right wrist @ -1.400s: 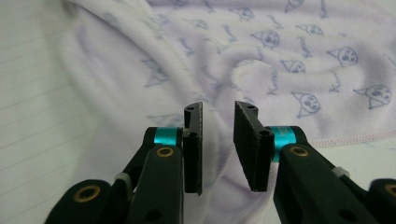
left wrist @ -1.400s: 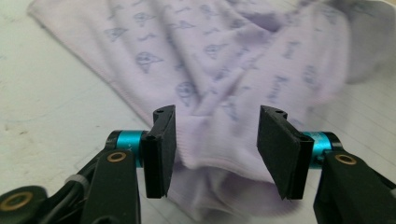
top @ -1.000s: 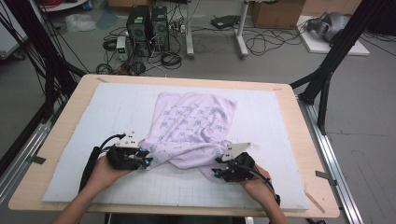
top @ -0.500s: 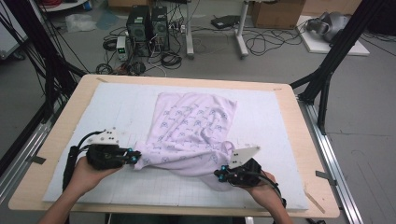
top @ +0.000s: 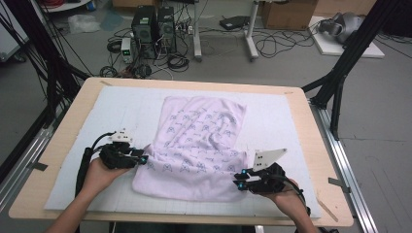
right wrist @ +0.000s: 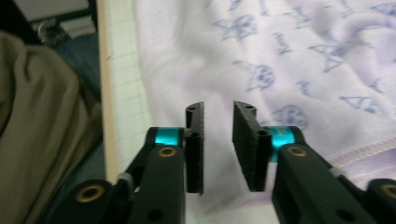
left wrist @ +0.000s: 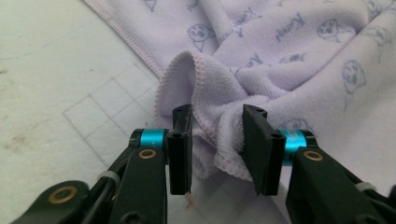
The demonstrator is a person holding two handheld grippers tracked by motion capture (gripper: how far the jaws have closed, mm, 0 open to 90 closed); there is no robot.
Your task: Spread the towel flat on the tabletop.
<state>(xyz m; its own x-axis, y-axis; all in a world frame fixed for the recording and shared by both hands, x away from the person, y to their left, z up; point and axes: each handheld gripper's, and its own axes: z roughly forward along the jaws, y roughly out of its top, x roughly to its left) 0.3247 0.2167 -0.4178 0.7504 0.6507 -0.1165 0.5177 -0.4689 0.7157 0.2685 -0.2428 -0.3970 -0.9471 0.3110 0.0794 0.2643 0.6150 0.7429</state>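
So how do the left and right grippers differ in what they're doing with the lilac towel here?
The left gripper has a bunched hemmed corner of the towel between its parted jaws; the right gripper has only flat cloth beneath its open jaws. Both have just been opening. The left gripper sits at the towel's left edge, the right gripper at its near right corner. Both are black with teal bands, each held in a hand.

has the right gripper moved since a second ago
Yes. In the high view the right gripper has slid toward the table's near edge, now at the cloth's near right corner.
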